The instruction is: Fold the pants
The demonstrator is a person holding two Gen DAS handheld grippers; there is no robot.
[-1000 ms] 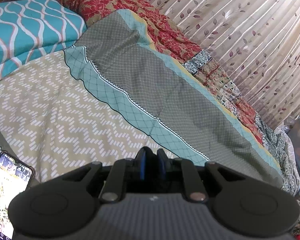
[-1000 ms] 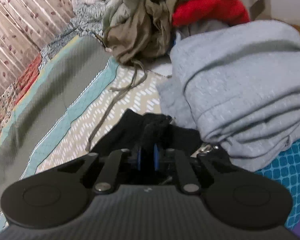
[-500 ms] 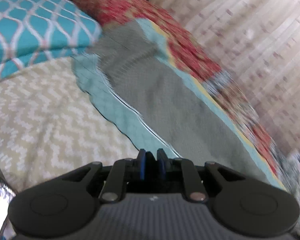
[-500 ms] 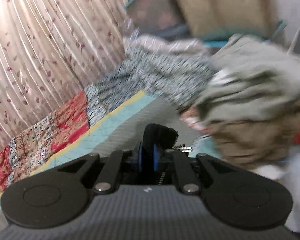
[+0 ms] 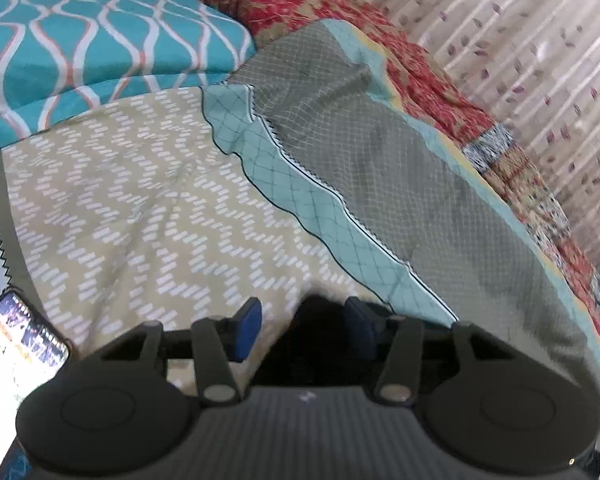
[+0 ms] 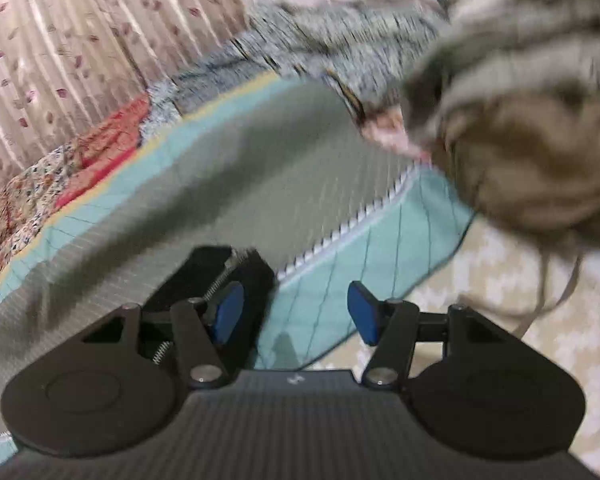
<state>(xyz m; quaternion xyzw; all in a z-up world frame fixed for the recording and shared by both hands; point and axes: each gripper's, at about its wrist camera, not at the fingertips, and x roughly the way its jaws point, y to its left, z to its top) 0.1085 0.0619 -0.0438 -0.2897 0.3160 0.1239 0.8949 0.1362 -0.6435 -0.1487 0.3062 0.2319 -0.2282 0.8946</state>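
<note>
Left hand-held gripper (image 5: 302,330) had its blue pads spread wide apart; a dark blurred cloth, likely the black pants (image 5: 320,332), sat between them against the right pad, not pinched. Just left of that gripper a lit phone (image 5: 18,344) lay on the bed. Beyond the gripper the beige zigzag bedsheet (image 5: 140,220) spread out, then its teal border strip (image 5: 300,192) and grey checked band (image 5: 400,160). Farther from the gripper sat a teal wavy pillow (image 5: 100,48), a red floral quilt (image 5: 340,28) and the leaf-print curtain (image 5: 520,40).

Right hand-held gripper (image 6: 296,312) was also wide open, holding nothing. A black pants part (image 6: 228,272) with a visible zipper lay on the grey band (image 6: 240,184), touching the outside of the gripper's left pad. Right of the gripper was the beige sheet (image 6: 480,300); past it a blurred olive-tan clothes heap (image 6: 520,140) with dangling drawstrings, farther a grey patterned blanket (image 6: 320,40) and the curtain (image 6: 80,32).
</note>
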